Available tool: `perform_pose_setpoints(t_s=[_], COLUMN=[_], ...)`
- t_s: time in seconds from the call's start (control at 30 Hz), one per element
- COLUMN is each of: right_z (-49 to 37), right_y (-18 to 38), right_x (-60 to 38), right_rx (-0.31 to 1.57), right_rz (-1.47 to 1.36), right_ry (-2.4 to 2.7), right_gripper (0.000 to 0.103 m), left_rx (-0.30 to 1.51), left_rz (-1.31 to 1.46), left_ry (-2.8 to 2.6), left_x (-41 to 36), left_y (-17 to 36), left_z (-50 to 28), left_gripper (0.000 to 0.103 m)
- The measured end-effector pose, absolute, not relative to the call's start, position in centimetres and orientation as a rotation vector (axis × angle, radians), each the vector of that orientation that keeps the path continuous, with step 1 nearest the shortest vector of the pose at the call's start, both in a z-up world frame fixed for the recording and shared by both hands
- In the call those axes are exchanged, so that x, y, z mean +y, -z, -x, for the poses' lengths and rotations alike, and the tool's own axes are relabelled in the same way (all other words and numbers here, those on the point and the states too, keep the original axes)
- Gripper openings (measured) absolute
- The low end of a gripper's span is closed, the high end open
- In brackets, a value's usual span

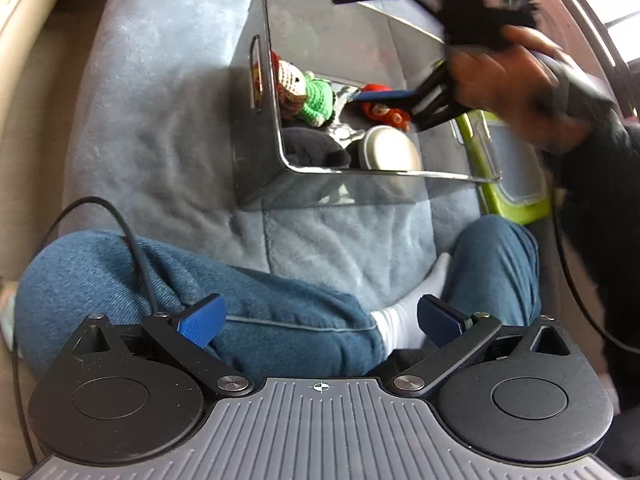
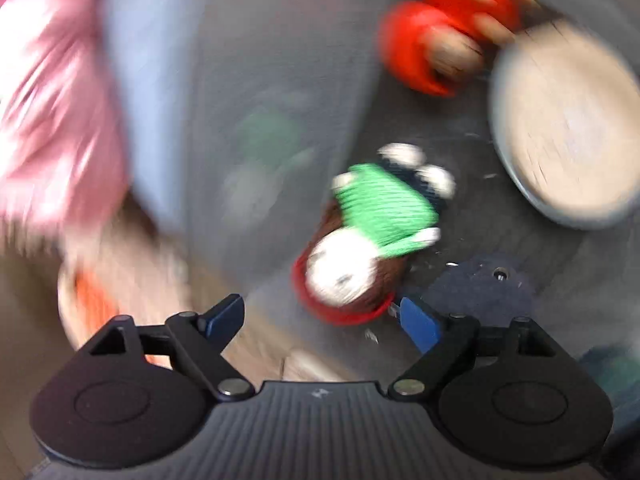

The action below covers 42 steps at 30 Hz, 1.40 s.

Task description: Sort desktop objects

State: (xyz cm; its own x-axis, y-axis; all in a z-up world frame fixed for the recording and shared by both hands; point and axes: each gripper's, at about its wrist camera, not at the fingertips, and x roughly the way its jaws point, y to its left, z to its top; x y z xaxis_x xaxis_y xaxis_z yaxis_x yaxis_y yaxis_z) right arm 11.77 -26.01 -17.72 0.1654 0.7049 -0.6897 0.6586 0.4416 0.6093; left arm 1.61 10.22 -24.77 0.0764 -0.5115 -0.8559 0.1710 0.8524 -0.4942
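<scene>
Right tool (image 2: 320,316) spread wide, nothing between pads, hovered above clear bin (image 1: 280,152). Left tool (image 1: 320,320) also wide open, empty, over jeans (image 1: 280,320) at near edge. Inside bin: green crochet doll (image 2: 380,204) lying flat just past right tool, red plush (image 2: 432,40) farther right, round tin (image 2: 568,128) beside it. Bin sat on blue blanket (image 1: 160,120). Green-rimmed container (image 1: 516,168) just right of bin.

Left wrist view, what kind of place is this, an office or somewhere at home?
Probably a home, on a bed or sofa rather than a desk: a soft blue plush blanket lies under a clear plastic bin holding a crocheted doll, and the person's jeans-clad legs are crossed on it.
</scene>
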Motion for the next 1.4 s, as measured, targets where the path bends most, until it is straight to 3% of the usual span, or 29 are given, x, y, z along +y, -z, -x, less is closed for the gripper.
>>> perform_pose_setpoints(t_s=[0.03, 0.17, 0.23, 0.33, 0.57, 0.73, 0.8, 0.83, 0.87, 0.93, 1.0, 1.07, 1.13, 1.33, 1.4], right_z=[-13.3, -13.7, -13.2, -13.9, -13.5, -13.0, -13.2, -13.3, -13.5, -13.7, -13.5, -13.1, -12.7, -12.4, -12.7], right_y=[16.7, 13.9, 15.1, 17.5, 22.2, 23.7, 22.6, 22.0, 21.4, 20.8, 20.9, 20.8, 20.6, 21.2, 21.5], right_x=[-25.6, -21.9, -20.4, -20.1, -21.7, -23.5, -24.6, -25.3, -26.1, -27.3, -27.8, -27.5, -26.3, -22.2, -21.5], right_rx=[1.604, 1.679, 1.682, 1.726, 1.797, 1.824, 1.795, 1.791, 1.791, 1.819, 1.845, 1.819, 1.778, 1.661, 1.644], right_rz=[-1.042, -0.067, 0.154, 0.221, 0.428, 0.311, 0.18, 0.092, -0.004, -0.154, -0.2, -0.118, 0.002, 0.347, 0.393], right_ry=[-0.218, -0.36, -0.284, -0.22, -0.198, -0.149, -0.128, -0.108, -0.084, -0.074, -0.085, -0.057, -0.072, -0.149, -0.176], right_gripper=[0.099, 0.099, 0.096, 0.092, 0.092, 0.09, 0.083, 0.07, 0.043, 0.017, 0.03, 0.062, 0.063, 0.094, 0.097], left_rx=[1.409, 1.4, 1.396, 1.398, 1.412, 1.414, 1.42, 1.422, 1.424, 1.426, 1.425, 1.426, 1.429, 1.433, 1.436], left_rz=[0.301, 0.264, 0.229, 0.213, 0.268, 0.25, 0.244, 0.245, 0.245, 0.24, 0.228, 0.219, 0.218, 0.202, 0.196], left_ry=[0.532, 0.582, 0.594, 0.582, 0.521, 0.542, 0.546, 0.548, 0.549, 0.553, 0.558, 0.556, 0.549, 0.55, 0.546], left_x=[10.0, 8.3, 7.9, 8.1, 9.7, 9.1, 8.9, 8.7, 8.6, 8.4, 8.2, 8.1, 8.0, 7.8, 7.8], left_y=[24.8, 24.5, 24.2, 24.2, 24.7, 24.7, 24.8, 24.9, 25.0, 25.0, 24.9, 24.8, 24.9, 24.9, 25.0], left_z=[-1.8, -1.8, -1.5, -1.2, -1.6, -1.6, -1.6, -1.5, -1.5, -1.4, -1.2, -1.1, -1.1, -0.9, -0.9], left_gripper=[0.103, 0.103, 0.103, 0.103, 0.103, 0.103, 0.103, 0.103, 0.103, 0.103, 0.103, 0.103, 0.103, 0.103, 0.103])
